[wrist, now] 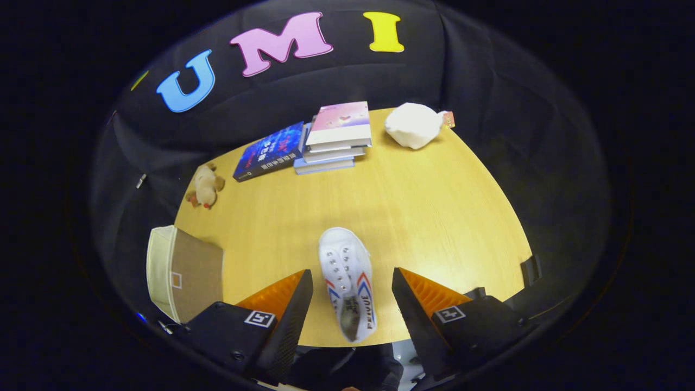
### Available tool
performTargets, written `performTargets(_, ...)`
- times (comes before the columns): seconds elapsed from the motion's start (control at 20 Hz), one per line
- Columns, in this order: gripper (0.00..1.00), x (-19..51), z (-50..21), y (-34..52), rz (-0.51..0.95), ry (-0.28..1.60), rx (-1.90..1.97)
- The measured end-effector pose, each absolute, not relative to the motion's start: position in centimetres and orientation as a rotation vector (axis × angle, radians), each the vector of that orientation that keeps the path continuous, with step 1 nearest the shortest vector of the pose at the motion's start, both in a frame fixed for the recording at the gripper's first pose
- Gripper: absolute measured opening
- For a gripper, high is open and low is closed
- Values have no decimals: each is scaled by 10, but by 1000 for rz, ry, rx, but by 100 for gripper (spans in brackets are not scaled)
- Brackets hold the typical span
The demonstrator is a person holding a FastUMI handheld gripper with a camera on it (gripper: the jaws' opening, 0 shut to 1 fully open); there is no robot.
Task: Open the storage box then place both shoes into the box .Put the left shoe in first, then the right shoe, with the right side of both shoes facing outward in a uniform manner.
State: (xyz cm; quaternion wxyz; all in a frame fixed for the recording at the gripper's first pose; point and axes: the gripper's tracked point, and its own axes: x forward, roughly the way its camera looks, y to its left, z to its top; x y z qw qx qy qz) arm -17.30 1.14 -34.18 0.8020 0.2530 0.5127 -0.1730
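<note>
Claw [352,296] hangs wide open over the white shoe [347,282], which lies between its fingers, long axis 12-to-6, toe probably at 12; storage box [182,271] off at 9.

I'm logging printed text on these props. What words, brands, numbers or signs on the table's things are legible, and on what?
White shoe: a word on its side, too blurred to read.
Blue book: cover lettering, too small to read.
Storage box: a small square outline, no words.
Gripper, open with a finger on either side of the shoe: square coded markers, no words.
</note>
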Motion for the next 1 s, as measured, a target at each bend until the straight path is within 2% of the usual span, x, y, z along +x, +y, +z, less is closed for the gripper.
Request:
performTargets(0.35, 91, -198, -419, 27, -269, 1261, 605)
performTargets(0.75, 88, -182, -449, 42, -183, 1327, 671)
performTargets(0.85, 79, -180, -457, 46, -164, 1355, 665)
performTargets(0.9, 79, -176, -460, 49, -150, 1360, 672)
performTargets(0.95, 70, -176, -464, 53, -144, 1378, 678)
performTargets(1.0, 66, -179, -470, 50, -170, 1399, 664)
